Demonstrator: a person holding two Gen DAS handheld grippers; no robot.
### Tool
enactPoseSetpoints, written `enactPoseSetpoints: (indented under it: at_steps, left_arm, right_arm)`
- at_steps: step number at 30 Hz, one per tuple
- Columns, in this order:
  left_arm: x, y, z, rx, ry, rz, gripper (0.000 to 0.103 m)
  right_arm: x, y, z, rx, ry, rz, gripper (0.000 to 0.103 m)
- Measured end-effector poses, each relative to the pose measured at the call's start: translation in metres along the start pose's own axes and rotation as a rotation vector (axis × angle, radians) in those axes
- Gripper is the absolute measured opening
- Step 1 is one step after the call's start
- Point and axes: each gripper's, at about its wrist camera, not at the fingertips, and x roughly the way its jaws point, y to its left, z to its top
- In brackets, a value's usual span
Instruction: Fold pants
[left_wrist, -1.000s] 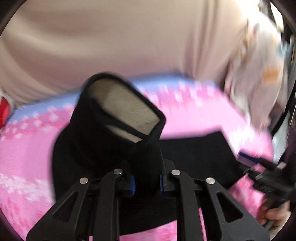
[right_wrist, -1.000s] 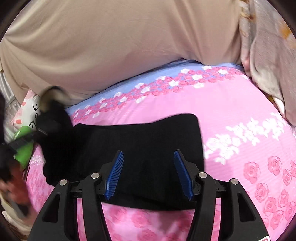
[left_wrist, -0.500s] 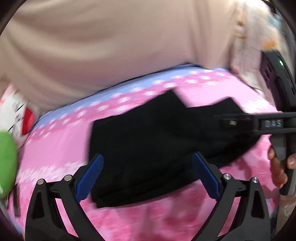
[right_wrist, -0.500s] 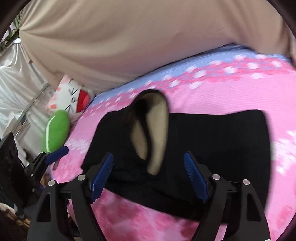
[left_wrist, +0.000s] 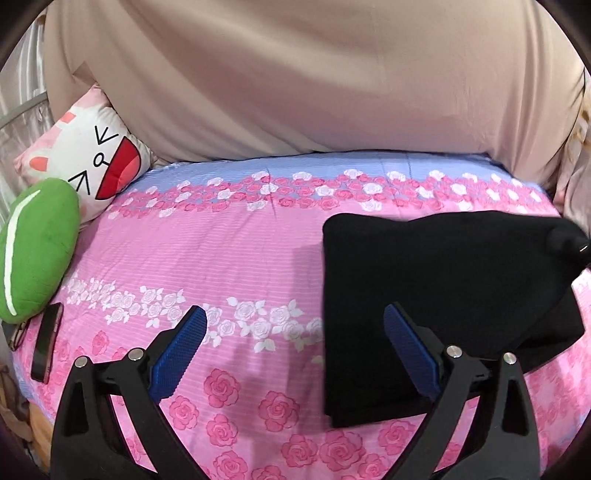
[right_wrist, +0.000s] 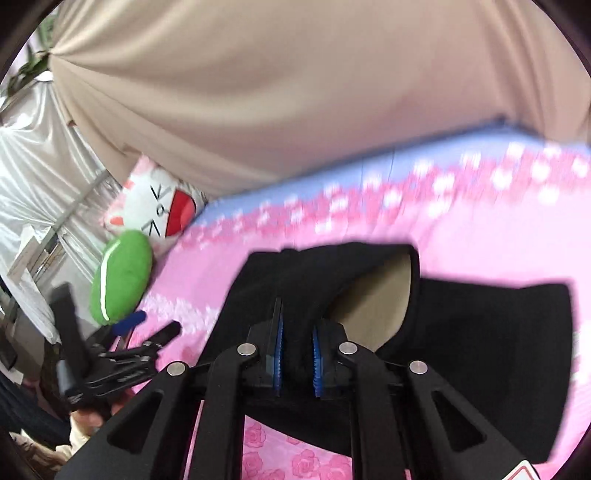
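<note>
The black pants (left_wrist: 436, 295) lie partly folded on the pink floral bedspread (left_wrist: 207, 258), at the right of the left wrist view. My left gripper (left_wrist: 295, 354) is open and empty, just left of the pants' edge above the bed. In the right wrist view my right gripper (right_wrist: 295, 354) is shut on a lifted fold of the black pants (right_wrist: 480, 332); the raised fabric shows a beige lining (right_wrist: 380, 302). The left gripper (right_wrist: 129, 343) shows at the lower left of that view.
A white cartoon-face pillow (left_wrist: 88, 162) and a green cushion (left_wrist: 37, 251) sit at the bed's left end. A phone (left_wrist: 46, 343) lies near the left edge. A beige curtain (left_wrist: 295, 74) hangs behind the bed.
My left gripper let go of the pants' fold, opened and moved left off the fabric. My right gripper moved left and closed on that raised fold.
</note>
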Motion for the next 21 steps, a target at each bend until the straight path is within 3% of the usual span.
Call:
enactPoseSetpoints:
  at_steps: [4,6,9,10,12,13,15,16,18,21]
  left_arm:
    - [-0.001,-0.009,0.004,0.002,-0.011,-0.026,0.095]
    - [0.004,-0.018,0.003,0.015,-0.004,-0.036,0.095]
    - [0.014,-0.032,-0.001,0.039,0.028,-0.047,0.095]
    - [0.017,-0.038,-0.003,0.048,0.038,-0.048,0.095]
    - [0.021,-0.049,-0.007,0.073,0.052,-0.054,0.095]
    - [0.022,-0.054,-0.008,0.085,0.057,-0.053,0.095]
    - [0.023,-0.063,-0.009,0.103,0.063,-0.066,0.095]
    - [0.021,-0.069,-0.01,0.112,0.059,-0.072,0.095]
    - [0.019,-0.076,-0.01,0.124,0.054,-0.079,0.095]
    - [0.019,-0.088,-0.01,0.139,0.058,-0.083,0.095]
  right_arm:
    - [-0.045,-0.022,0.008,-0.013,-0.065,-0.119,0.011]
    - [-0.044,-0.045,0.002,0.023,-0.035,-0.16,0.011]
    - [-0.014,-0.088,-0.029,0.089,0.08,-0.245,0.011]
    - [-0.006,-0.102,-0.039,0.115,0.106,-0.248,0.012]
    - [-0.006,-0.118,-0.052,0.162,0.074,-0.183,0.014]
    - [-0.011,-0.123,-0.052,0.181,0.065,-0.158,0.019]
    - [-0.018,-0.122,-0.046,0.181,0.04,-0.138,0.038]
    - [-0.021,-0.122,-0.04,0.179,0.03,-0.14,0.054]
    - [-0.02,-0.125,-0.031,0.185,0.033,-0.136,0.055]
    - [0.004,-0.133,-0.029,0.2,0.113,-0.117,0.056]
